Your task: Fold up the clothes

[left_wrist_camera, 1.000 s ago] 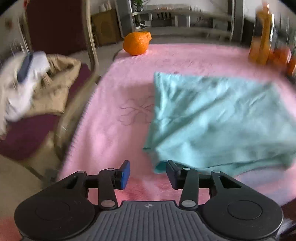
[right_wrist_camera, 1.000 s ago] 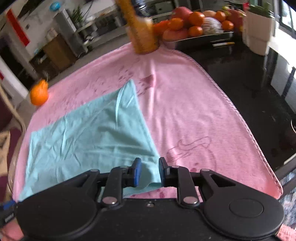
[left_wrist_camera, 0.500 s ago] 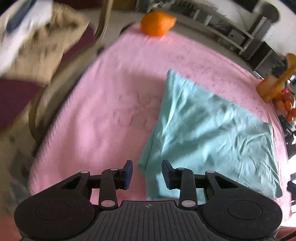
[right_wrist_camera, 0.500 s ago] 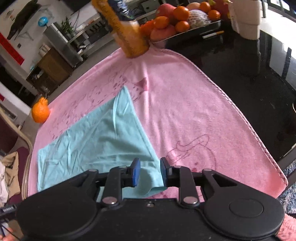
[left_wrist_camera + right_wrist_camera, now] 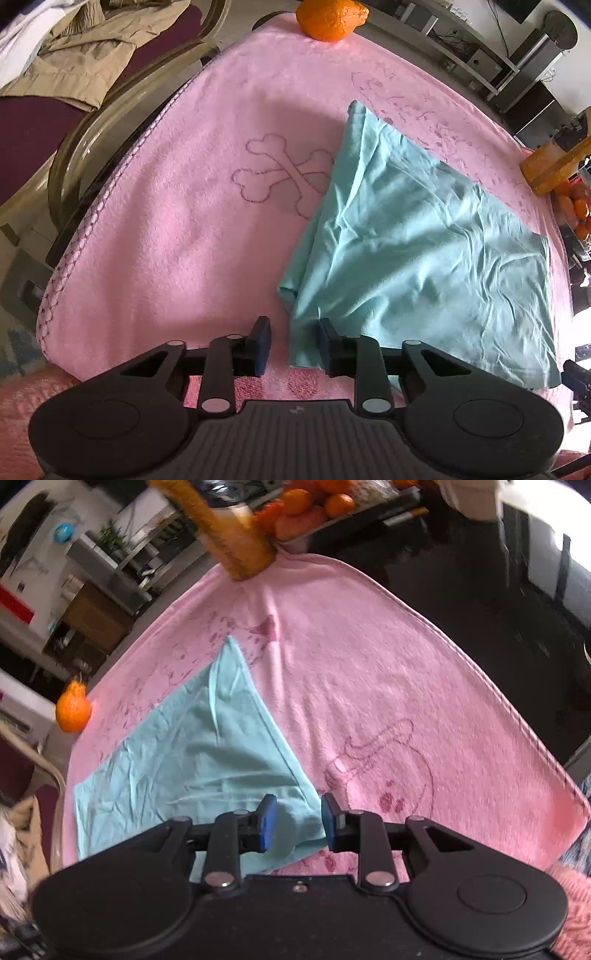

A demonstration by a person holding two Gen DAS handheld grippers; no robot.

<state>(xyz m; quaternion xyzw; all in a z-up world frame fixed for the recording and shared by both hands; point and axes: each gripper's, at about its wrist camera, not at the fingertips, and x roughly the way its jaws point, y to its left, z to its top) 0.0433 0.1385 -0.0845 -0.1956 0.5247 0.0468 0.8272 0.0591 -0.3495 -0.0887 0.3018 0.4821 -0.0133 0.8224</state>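
Note:
A light teal garment (image 5: 424, 258) lies folded flat on a pink towel (image 5: 184, 221). My left gripper (image 5: 293, 345) is at the garment's near left corner. Its jaws are closing: the corner sits between them, the right pad touches the fabric and the left pad stands off it. In the right wrist view the same garment (image 5: 192, 760) stretches away to the left. My right gripper (image 5: 298, 823) is low over the near right corner, jaws apart, with the corner's tip between the pads and not pinched.
An orange (image 5: 330, 18) sits at the towel's far edge. A chair with beige clothes (image 5: 74, 55) stands left of the table. An amber bottle (image 5: 229, 531) and a fruit tray (image 5: 314, 506) are at the back. Bare black tabletop (image 5: 517, 609) lies to the right.
My left gripper slid to the garment's near left corner, rolled, and narrowed its jaws around it. The right gripper stayed at the near right corner, rolled a little, and its jaws widened slightly.

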